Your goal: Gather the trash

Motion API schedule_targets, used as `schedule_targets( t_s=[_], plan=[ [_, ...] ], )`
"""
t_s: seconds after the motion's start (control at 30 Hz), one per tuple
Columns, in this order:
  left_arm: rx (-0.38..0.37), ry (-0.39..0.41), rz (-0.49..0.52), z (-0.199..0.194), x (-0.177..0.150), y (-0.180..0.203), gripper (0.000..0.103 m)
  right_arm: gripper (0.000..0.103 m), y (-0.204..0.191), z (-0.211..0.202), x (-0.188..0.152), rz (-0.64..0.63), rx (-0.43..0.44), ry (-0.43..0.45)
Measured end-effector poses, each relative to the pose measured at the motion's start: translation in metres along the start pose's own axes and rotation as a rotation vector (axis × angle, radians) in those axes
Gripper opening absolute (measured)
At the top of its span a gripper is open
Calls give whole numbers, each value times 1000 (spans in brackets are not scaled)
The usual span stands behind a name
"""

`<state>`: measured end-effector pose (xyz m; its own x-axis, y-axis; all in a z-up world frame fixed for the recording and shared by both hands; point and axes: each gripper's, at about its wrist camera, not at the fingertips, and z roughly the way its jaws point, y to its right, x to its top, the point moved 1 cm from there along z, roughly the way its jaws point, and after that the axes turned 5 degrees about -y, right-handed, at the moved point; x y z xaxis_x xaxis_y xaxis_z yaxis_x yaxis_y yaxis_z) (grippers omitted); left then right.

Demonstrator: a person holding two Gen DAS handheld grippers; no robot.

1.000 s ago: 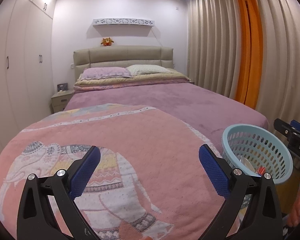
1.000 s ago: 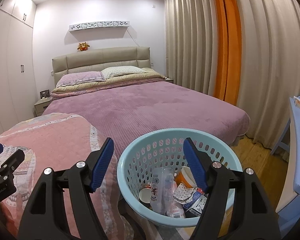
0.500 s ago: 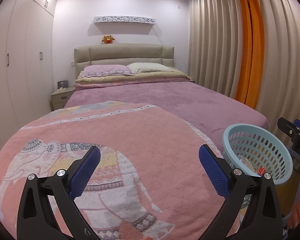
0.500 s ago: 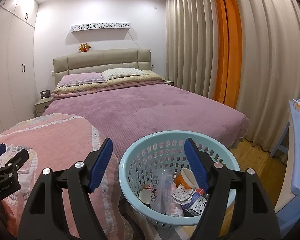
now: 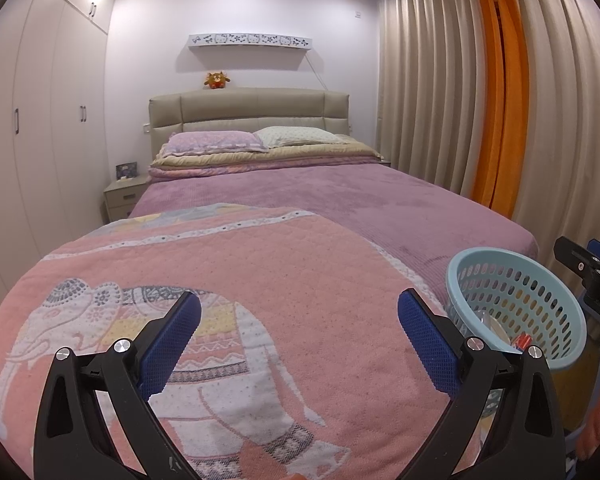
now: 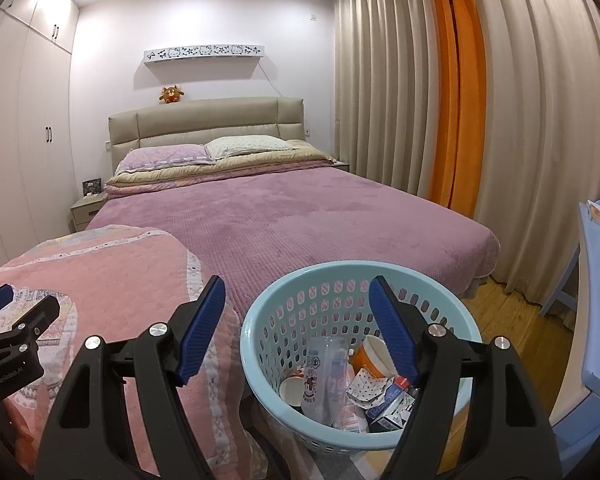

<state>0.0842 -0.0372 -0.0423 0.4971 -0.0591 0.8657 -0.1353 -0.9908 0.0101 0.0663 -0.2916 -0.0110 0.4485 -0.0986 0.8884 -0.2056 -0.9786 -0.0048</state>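
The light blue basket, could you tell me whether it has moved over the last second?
No. The light blue basket sits in the same spot beside the bed's foot corner.

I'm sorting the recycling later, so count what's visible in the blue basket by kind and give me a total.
Clear plastic bottle: 1
Paper cups, orange and white: 2
Crumpled dotted wrapper: 1
Small carton: 1
Total: 5 visible in the basket; anything lying under these is hidden.
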Motion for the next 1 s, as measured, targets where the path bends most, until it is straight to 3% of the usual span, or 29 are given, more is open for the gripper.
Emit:
schedule_targets(
  t_s=[0.67, 0.77, 1.0],
  plan=[
    [5, -1, 10, -1, 1, 4, 96, 71, 7, 3, 2, 9, 1, -10],
    [-22, -16, 7, 1, 2, 3, 96, 71, 9, 3, 2, 13, 9, -15],
    [35, -5, 81, -8, 5, 14, 96, 71, 11, 1, 5, 12, 13, -9]
  ],
)
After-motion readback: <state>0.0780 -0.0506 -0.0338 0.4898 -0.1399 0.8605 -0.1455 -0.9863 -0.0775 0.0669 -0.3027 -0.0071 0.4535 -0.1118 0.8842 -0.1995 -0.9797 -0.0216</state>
